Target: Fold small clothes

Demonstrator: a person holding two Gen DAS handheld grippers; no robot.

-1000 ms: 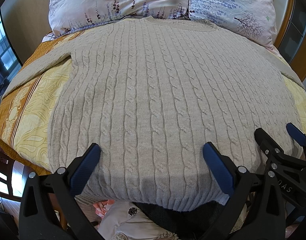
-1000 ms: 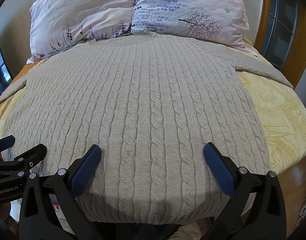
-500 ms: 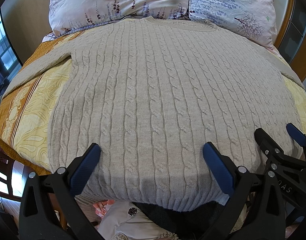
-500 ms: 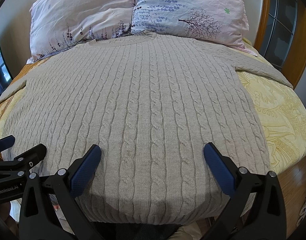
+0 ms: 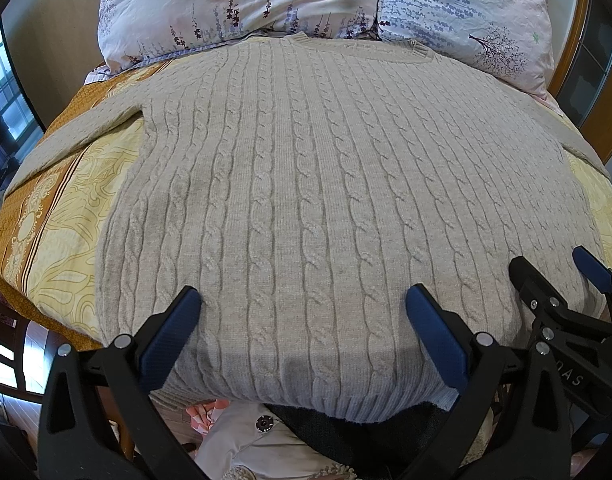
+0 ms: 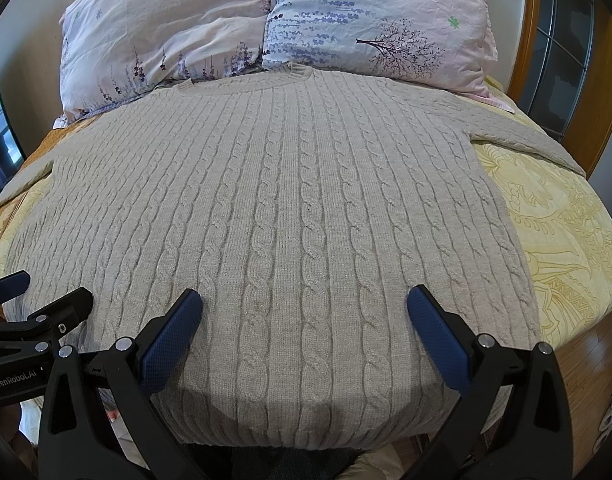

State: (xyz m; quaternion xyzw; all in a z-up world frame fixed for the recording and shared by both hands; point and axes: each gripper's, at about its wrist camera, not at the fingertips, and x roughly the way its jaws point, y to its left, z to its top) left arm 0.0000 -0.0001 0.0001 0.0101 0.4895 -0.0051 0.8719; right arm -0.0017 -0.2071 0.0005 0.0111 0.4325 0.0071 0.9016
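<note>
sweater (image 5: pixel 326 200) lies flat on the bed (image 5: pixel 57 216), collar at the pillows (image 5: pixel 241 4). left gripper (image 5: pixel 301 328) and right gripper (image 6: pixel 303 330) hover wide open over its hem, gripping nothing.

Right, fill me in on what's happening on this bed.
A person holds two grippers over a beige cable-knit sweater spread flat on the bed, collar toward the pillows. The left gripper and right gripper are both open near the hem, gripping nothing. No fold is made yet.
</note>
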